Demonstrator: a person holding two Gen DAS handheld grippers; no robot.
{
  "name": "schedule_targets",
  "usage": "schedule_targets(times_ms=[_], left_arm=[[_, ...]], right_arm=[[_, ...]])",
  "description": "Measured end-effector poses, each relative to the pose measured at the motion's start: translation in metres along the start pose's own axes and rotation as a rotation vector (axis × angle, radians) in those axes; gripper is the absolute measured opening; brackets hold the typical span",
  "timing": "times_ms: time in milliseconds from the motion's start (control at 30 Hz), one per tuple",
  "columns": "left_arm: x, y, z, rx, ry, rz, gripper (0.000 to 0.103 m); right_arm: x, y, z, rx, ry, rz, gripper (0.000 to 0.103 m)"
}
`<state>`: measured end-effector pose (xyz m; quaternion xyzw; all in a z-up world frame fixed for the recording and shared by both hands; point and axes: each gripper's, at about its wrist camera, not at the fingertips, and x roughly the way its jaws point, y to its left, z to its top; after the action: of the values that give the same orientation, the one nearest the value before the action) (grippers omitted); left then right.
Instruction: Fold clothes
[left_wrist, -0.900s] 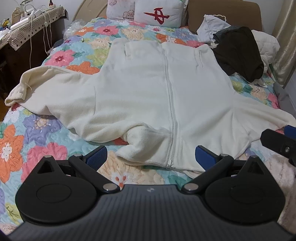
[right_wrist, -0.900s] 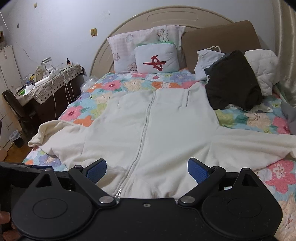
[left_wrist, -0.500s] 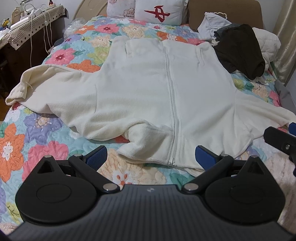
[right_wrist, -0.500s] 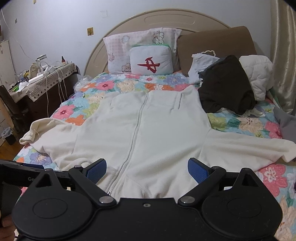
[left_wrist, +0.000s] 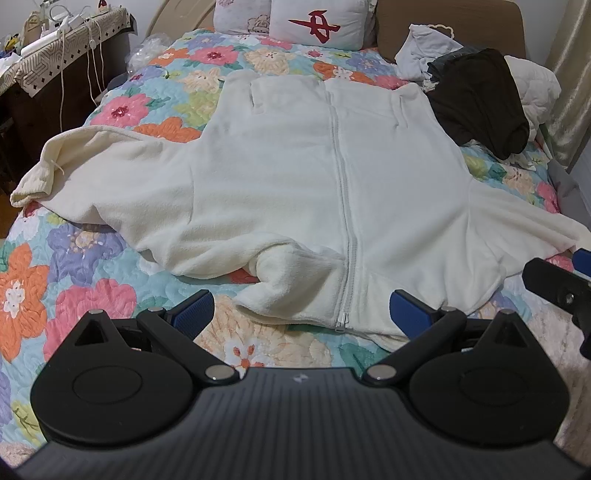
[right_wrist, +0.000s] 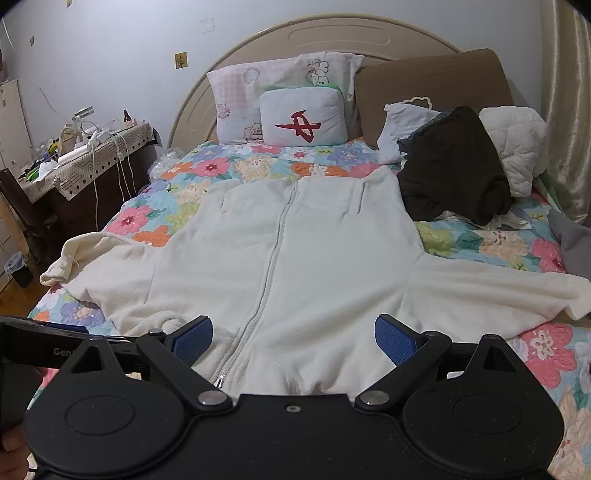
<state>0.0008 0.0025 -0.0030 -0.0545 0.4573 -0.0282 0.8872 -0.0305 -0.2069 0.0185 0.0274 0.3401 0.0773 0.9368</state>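
Note:
A cream fleece zip jacket (left_wrist: 295, 177) (right_wrist: 295, 266) lies spread front-up on the floral bedspread (left_wrist: 74, 280), both sleeves stretched out sideways and its collar end nearest me. The collar's left part is bunched up (left_wrist: 280, 273). My left gripper (left_wrist: 301, 314) hovers open just short of the collar edge, by the zip pull (left_wrist: 341, 320). My right gripper (right_wrist: 293, 338) is open above the collar area, nothing between its blue pads (right_wrist: 393, 339). In the left wrist view the right gripper's tip shows at the right edge (left_wrist: 554, 288).
A heap of clothes with a dark garment (right_wrist: 454, 166) on top and a white quilted item (right_wrist: 517, 144) lies at the back right. Pillows (right_wrist: 303, 118) lean on the headboard. A cluttered side table (right_wrist: 85, 155) with cables stands left of the bed.
Both grippers have risen and pulled back slightly from the jacket; the views tilt a little so more of the bed shows. The jacket has not moved.

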Motion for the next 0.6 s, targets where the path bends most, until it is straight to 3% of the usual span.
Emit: schedule_targets(times_ms=[600], left_arm=[[0.006,0.025,0.004,-0.081,-0.007,-0.012,0.103]], right_arm=[[0.019,-0.002,-0.007,0.031,0.019,-0.022,0.097]])
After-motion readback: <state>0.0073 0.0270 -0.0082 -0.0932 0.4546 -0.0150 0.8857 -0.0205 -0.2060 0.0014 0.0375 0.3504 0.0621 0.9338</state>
